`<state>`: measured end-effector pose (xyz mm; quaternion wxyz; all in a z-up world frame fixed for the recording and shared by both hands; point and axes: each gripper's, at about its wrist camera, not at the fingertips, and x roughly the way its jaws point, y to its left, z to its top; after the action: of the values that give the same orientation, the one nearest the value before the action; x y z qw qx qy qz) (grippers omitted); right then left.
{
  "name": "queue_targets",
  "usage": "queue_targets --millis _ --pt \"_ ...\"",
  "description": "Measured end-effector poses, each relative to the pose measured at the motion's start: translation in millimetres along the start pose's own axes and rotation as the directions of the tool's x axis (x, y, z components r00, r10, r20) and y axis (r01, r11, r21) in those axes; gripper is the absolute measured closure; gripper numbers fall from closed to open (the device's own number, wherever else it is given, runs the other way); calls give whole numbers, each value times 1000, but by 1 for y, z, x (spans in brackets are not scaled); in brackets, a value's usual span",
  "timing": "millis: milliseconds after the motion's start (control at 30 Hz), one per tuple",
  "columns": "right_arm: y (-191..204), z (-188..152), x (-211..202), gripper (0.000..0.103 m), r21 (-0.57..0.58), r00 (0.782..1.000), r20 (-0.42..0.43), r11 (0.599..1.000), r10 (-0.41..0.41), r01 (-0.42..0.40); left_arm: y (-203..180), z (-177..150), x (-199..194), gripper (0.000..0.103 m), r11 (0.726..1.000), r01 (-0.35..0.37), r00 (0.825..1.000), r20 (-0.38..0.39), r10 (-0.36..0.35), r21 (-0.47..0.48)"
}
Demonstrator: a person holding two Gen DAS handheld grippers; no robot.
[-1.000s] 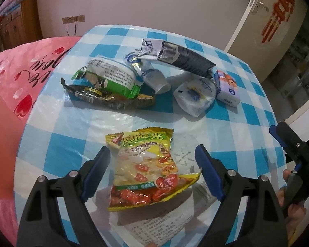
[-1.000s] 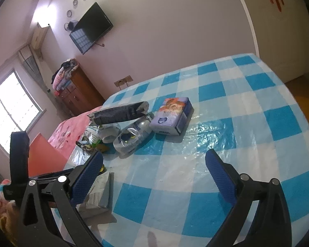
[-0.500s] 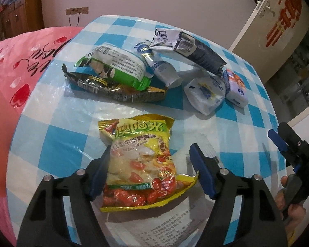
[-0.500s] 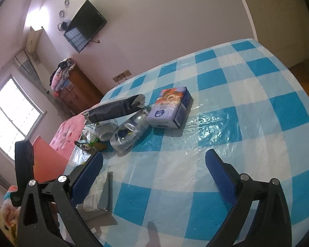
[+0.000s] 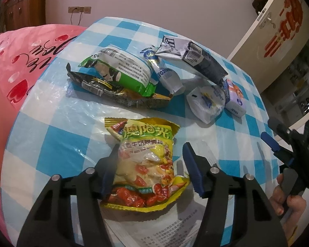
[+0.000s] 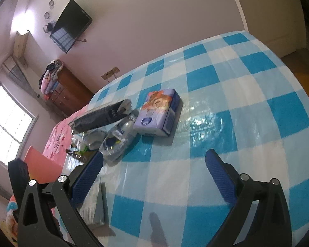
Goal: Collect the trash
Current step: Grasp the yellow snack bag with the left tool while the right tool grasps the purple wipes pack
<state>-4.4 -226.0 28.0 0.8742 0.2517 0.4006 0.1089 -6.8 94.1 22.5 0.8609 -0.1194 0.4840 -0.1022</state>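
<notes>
On your far left the pink bedspread (image 5: 20, 65) with red hearts lies beside the desk (image 5: 57, 144), which wears a blue and white checked cover. At the left of the litter on the desk lies a dark crumpled wrapper (image 5: 117, 94), and a green and white packet (image 5: 123, 70) rests on top of it. Just right of those a small white bottle (image 5: 166, 76) lies on its side, touching the green packet, and a dark flattened carton (image 5: 197, 59) sits behind it. Further right a crumpled white bag (image 5: 208, 105) touches a small purple tissue pack (image 5: 234, 98). Nearer you, your left tongs (image 5: 152, 166) reach down around the yellow snack bag (image 5: 148, 164), which lies on a printed paper sheet (image 5: 171, 228) at the near edge. The jaws are closing with the bag between them; the left pad already touches the bag's edge, while the right pad stands just clear of it, so the bag is not yet gripped. At the right edge of that view your hand (image 5: 288, 199) holds the other tool. Your right tongs (image 6: 154, 173) are released, jaws wide apart over bare checked cloth with nothing between them, the tissue pack and white bag beyond their left pad.
</notes>
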Motion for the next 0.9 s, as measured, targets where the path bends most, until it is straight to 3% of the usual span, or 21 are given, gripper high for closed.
queue_targets --millis 133,167,233,467,733,900 --pt "5 10 12 8 -22 999 5 999 -33 33 4 2 -2 50 1000 18 1000 14 -18 -15" --pt "6 13 15 17 -26 999 4 999 -36 36 6 3 -2 51 1000 21 1000 15 -21 -19" --pt "8 19 21 23 -30 999 0 999 -38 38 8 4 -2 52 999 29 999 17 -28 -24" --pt "15 33 41 23 -46 998 -10 997 -61 60 9 3 -1 52 999 48 999 15 -48 3" --pt "21 44 66 23 -61 995 -38 994 -95 92 0 -1 0 39 994 46 999 -7 -46 101" --pt "27 46 76 23 -106 990 -30 986 -136 132 -2 -3 2 38 991 35 999 -22 -32 131"
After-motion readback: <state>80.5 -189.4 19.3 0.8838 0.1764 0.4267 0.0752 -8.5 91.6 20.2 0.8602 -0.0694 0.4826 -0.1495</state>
